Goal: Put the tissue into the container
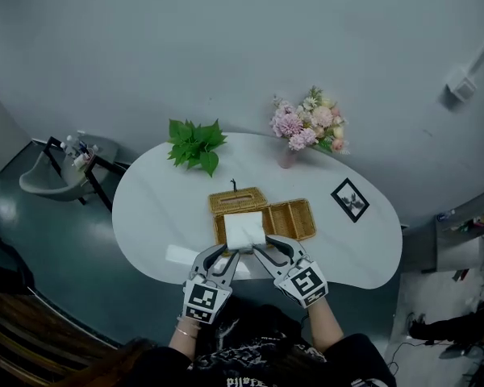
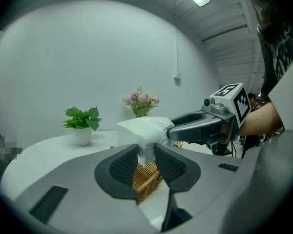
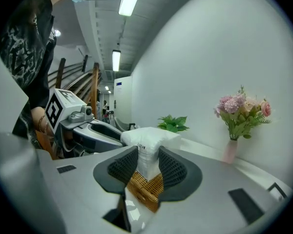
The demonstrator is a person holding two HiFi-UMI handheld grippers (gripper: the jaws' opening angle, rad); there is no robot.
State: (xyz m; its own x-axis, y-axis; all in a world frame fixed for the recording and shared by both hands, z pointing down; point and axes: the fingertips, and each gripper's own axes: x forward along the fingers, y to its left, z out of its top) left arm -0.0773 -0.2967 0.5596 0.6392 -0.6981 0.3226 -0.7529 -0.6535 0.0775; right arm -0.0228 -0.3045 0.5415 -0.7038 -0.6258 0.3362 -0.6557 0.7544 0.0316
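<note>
So, my jaws: left gripper [image 2: 146, 152], right gripper [image 3: 147, 155] clamped on tissue pack [image 1: 244, 230] ends.
handling: probably light, squashy.

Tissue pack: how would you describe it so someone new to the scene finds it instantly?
Start at the white table, then the woven wicker container near its middle. The tissue pack is the soft white block over that container, pinched between the left gripper and right gripper; nothing else is held.
</note>
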